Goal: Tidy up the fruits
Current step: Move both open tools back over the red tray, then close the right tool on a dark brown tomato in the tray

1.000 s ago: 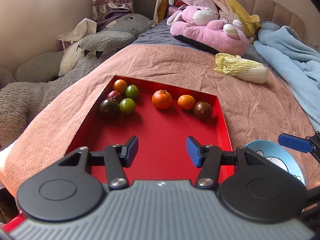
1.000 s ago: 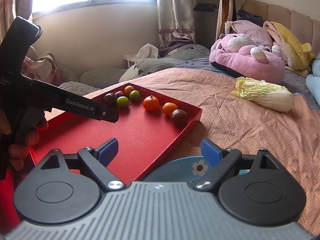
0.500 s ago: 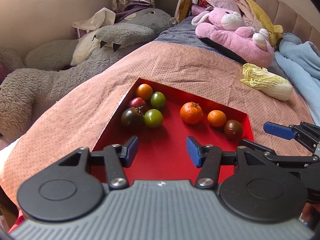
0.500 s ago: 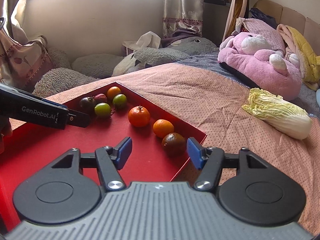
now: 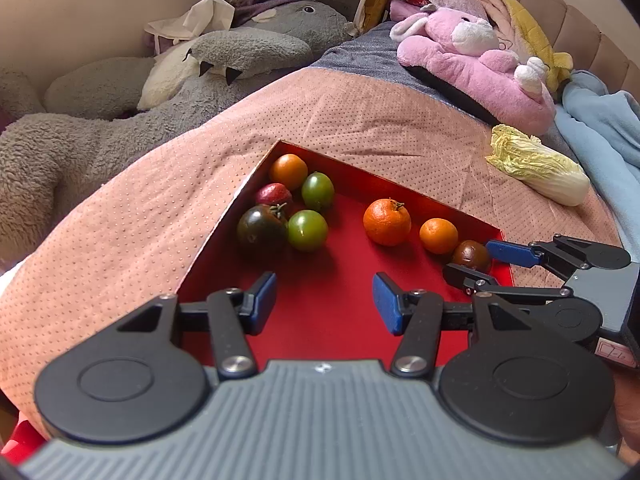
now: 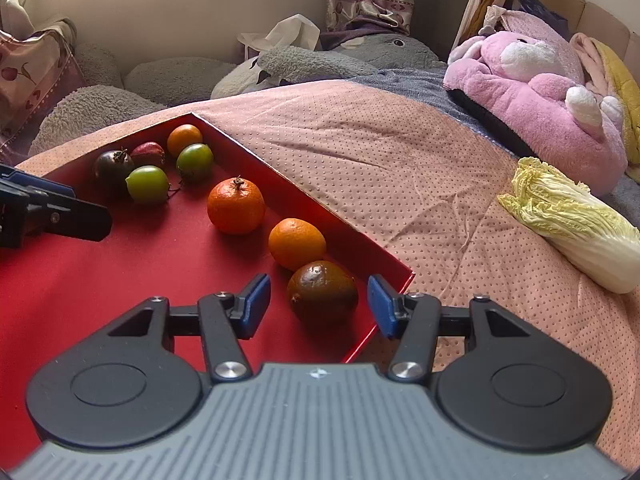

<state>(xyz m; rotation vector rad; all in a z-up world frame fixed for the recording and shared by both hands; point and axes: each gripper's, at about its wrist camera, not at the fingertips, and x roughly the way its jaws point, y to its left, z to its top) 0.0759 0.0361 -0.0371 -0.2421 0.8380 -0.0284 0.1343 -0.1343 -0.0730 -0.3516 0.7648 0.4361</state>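
Note:
A red tray (image 5: 332,332) lies on a pink dotted bedspread. In its far left corner is a cluster: a dark tomato (image 5: 262,232), two green tomatoes (image 5: 307,230), a red fruit (image 5: 274,195) and a small orange one (image 5: 288,171). A large mandarin (image 6: 236,206), a smaller mandarin (image 6: 296,242) and a brown tomato (image 6: 320,286) run along the right wall. My right gripper (image 6: 318,300) straddles the brown tomato with its jaws closing; gaps show on both sides. My left gripper (image 5: 324,300) hangs open over bare tray floor.
A napa cabbage (image 6: 576,228) lies on the bedspread right of the tray. Behind it sit a pink plush rabbit (image 6: 536,92) and a blue blanket (image 5: 600,128). A large grey plush (image 5: 80,152) borders the bed on the left.
My right gripper came forward and down over the tray's right corner to the brown tomato, and its jaws narrowed. The left gripper shifted slightly, staying open.

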